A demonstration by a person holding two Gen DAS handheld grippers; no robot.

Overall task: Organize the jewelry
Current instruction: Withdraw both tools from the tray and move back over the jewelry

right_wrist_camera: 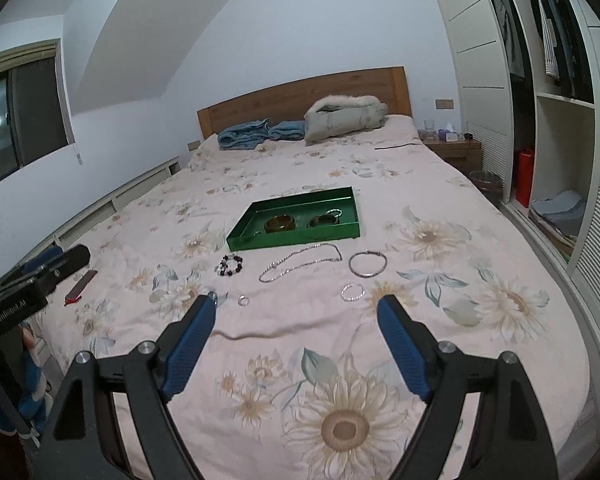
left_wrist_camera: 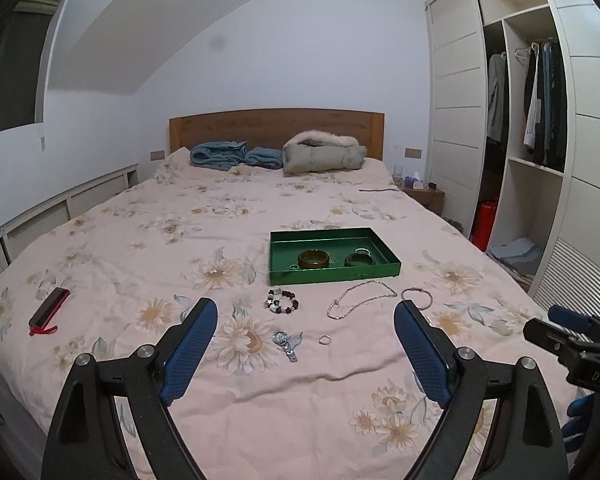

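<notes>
Green tray point(left_wrist_camera: 334, 276) sits mid-bed on the pink floral sheet point(left_wrist_camera: 148, 240); we see inside it an amber bangle point(left_wrist_camera: 314, 259), a dark bangle point(left_wrist_camera: 359, 260), a small green ring point(left_wrist_camera: 294, 267) and a thin silver hoop point(left_wrist_camera: 362, 250) at the back.

Loose pieces lie on the sheet, on the near side of the tray: beaded bracelet point(left_wrist_camera: 282, 301), silver chain necklace point(left_wrist_camera: 360, 298), silver bangle point(right_wrist_camera: 367, 264), smaller sparkly bracelet point(right_wrist_camera: 353, 291), silver ring point(left_wrist_camera: 325, 339), and a watch-like piece point(left_wrist_camera: 286, 343) near the ring. We can't make out what that last one is exactly.

Left gripper point(left_wrist_camera: 305, 354) hovers over the sheet with its jaws spread wide, nothing between the blue pads; the ring and the watch-like piece show in the gap but lie on the sheet beyond the tips, untouched. Right gripper point(right_wrist_camera: 296, 344) likewise spread wide and empty, with only sheet in the gap and the ring and sparkly bracelet just beyond its tips. Neither touches any jewelry.

Off to the left lies a black-and-red case point(left_wrist_camera: 49, 310) with a red strap. At the headboard: blue blanket point(left_wrist_camera: 234, 155) and grey fur-trimmed coat point(left_wrist_camera: 324, 154). Wardrobe point(left_wrist_camera: 456, 112) stands to the right.
</notes>
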